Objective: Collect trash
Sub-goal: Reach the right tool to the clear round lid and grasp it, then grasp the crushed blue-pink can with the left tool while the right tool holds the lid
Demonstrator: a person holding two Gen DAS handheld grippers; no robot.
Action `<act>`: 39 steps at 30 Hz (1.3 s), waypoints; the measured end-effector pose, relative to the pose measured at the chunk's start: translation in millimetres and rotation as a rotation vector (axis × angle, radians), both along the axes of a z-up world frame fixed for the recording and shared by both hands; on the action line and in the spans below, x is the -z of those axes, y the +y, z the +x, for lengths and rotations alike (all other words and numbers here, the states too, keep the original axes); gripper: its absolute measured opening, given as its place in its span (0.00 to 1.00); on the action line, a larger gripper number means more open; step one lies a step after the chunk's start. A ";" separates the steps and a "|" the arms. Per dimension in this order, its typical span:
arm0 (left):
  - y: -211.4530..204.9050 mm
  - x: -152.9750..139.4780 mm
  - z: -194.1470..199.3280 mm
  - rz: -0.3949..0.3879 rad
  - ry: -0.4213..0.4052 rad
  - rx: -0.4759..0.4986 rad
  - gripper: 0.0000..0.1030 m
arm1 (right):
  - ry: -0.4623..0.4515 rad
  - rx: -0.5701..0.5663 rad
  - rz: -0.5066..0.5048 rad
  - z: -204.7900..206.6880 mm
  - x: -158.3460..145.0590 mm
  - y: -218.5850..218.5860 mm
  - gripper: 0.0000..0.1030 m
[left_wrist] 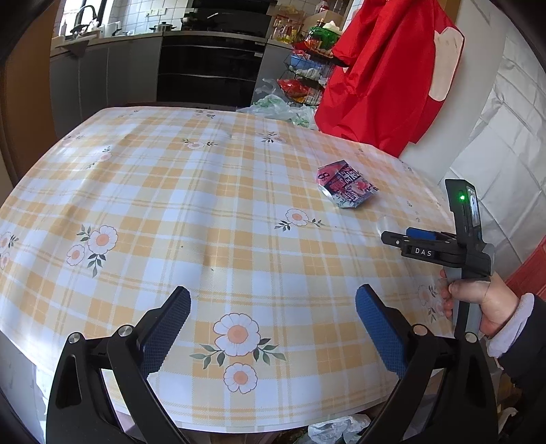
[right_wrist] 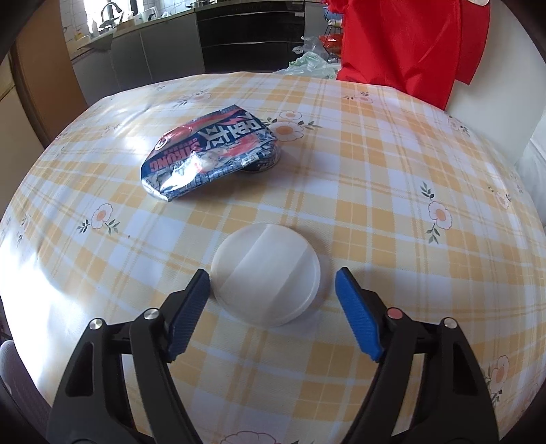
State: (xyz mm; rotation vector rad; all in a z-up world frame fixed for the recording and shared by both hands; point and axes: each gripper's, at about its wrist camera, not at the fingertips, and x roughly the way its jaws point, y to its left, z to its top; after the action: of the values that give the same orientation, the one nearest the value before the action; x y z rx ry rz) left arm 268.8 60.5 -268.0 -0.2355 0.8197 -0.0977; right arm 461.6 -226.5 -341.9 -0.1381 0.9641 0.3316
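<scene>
Left wrist view, left to right: kitchen counter w/ sink tap (left_wrist: 83,15) upper left, dark oven front (left_wrist: 211,68) top centre, wire rack (left_wrist: 307,75) w/ packets & a red cloth (left_wrist: 385,75) hanging upper right. Table w/ yellow-check flower cloth (left_wrist: 170,205) fills the middle. Left gripper (left_wrist: 273,328) at bottom centre, jaws spread wide, nothing btwn them, only bare cloth under. Crumpled snack wrapper (left_wrist: 346,186) lies flat right of centre, well apart from that gripper. Far right: the other tool seen side-on, held by a hand (left_wrist: 477,304) w/ dark sleeve, green light on its body. Right wrist view, left to right: same wrapper (right_wrist: 211,153) upper left of centre, on the cloth (right_wrist: 392,170), printed side up, one end puffed. White round lid (right_wrist: 266,273) sits flat at centre, just below-right of the wrapper, not touching it. Right gripper (right_wrist: 273,307) at bottom centre, jaws released & straddling the lid's near part; left pad (right_wrist: 191,310) just beside the lid rim, right pad (right_wrist: 358,324) clearly off it, so no clamp on it. Red cloth (right_wrist: 402,44) again upper right
</scene>
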 end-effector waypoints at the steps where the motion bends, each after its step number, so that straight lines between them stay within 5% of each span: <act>1: -2.1 -0.4 2.4 -0.001 -0.002 0.007 0.92 | -0.008 -0.001 0.001 -0.6 -0.7 -0.3 0.64; 13: -34.0 -5.5 48.5 -0.041 -0.015 0.109 0.92 | -0.067 0.044 0.101 -20.4 -13.3 -32.4 0.64; 23: -69.2 8.1 126.0 -0.066 0.004 0.180 0.78 | -0.119 0.078 0.115 -36.3 -14.8 -51.8 0.64; 29: -102.8 14.8 174.8 0.054 -0.007 0.349 0.82 | -0.128 0.131 0.160 -36.8 -15.8 -70.0 0.64; 39: -164.2 46.7 217.3 0.470 0.004 0.557 0.87 | -0.112 0.147 0.199 -34.6 -11.2 -78.5 0.64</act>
State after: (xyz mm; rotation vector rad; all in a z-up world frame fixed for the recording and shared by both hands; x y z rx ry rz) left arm 486.1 -103.6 -314.7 0.4418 0.8704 -0.4198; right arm 427.1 -304.9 -330.7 0.0948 0.8203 0.2791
